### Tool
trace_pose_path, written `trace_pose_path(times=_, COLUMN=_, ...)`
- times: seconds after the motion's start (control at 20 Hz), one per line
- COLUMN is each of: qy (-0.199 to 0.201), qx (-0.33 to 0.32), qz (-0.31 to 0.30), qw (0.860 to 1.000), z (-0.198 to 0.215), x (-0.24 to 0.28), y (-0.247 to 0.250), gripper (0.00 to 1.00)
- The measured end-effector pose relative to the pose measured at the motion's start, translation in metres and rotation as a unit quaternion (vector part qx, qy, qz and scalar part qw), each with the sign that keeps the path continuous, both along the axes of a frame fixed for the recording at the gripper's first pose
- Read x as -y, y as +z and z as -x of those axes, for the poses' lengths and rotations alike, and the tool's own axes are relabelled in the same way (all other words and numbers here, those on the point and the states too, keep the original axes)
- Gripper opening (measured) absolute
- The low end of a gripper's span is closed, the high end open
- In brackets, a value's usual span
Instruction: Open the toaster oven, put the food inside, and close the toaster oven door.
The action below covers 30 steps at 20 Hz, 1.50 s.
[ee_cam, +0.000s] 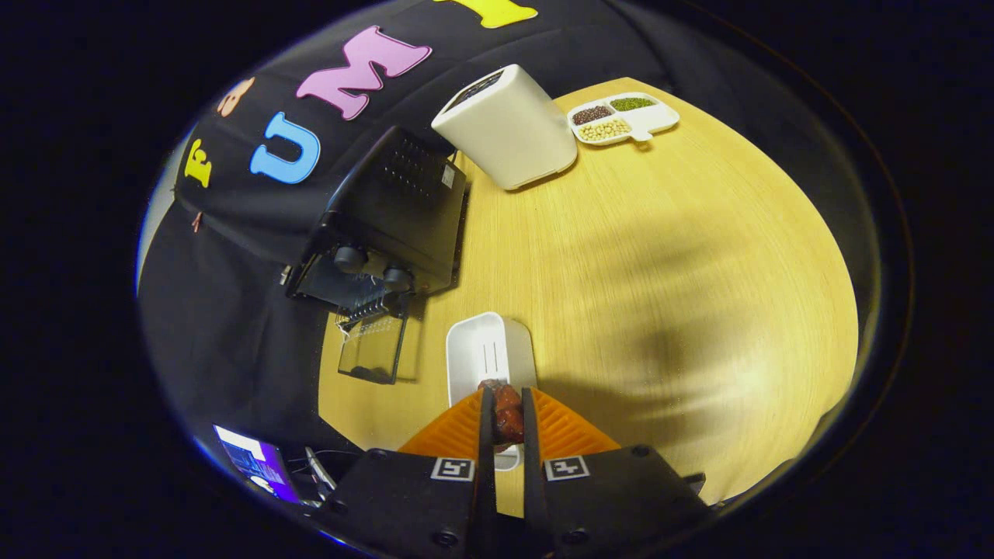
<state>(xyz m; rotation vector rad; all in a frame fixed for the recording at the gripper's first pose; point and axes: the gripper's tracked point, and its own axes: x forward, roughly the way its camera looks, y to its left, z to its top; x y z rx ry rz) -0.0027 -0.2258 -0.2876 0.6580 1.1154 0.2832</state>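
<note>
One round wooden table (621, 256) carries everything here, its grain pale under the booth light. On its far-left edge, against the cloth wall, stands the black oven (396, 210), with two knobs on the front and its glass door (374, 349) dropped open and lying flat toward the near-left edge, a wire rack showing at the mouth. Beside the oven, along the far edge, stands a tall white box (509, 128) with a dark slotted top. Just past that, at the far-right edge, sits a white divided dish (656, 118) with three lots of beans: dark red, green and pale. Nearer, toward the table's near edge and right of the open door, lies a small white tray (491, 349). Directly over the tray's near end, the gripper (509, 411) has both fingers (485, 423) drawn in tight against a reddish-brown piece of food (508, 415), which is pinched between them, above the tray and well apart from the oven.
</note>
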Motion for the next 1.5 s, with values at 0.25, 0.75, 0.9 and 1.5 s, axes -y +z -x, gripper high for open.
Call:
trace_pose_path(times=0.25, qy=0.024, qx=0.009, qz=0.007, qw=1.000, z=0.003, x=-0.002, y=0.012, gripper=0.15)
trace_pose_path(times=0.75, qy=-0.081, qx=0.033, qz=0.026, qw=0.996, z=-0.010, x=0.011, y=0.066, gripper=0.15)
trace_pose_path(times=0.9, qy=-0.111, qx=0.046, qz=0.027, qw=0.992, z=-0.007, x=-0.008, y=0.093, gripper=0.15)
trace_pose_path(times=1.5, qy=-0.170, qx=0.084, qz=-0.027, qw=0.981, z=0.011, x=-0.165, y=0.132, gripper=0.15)
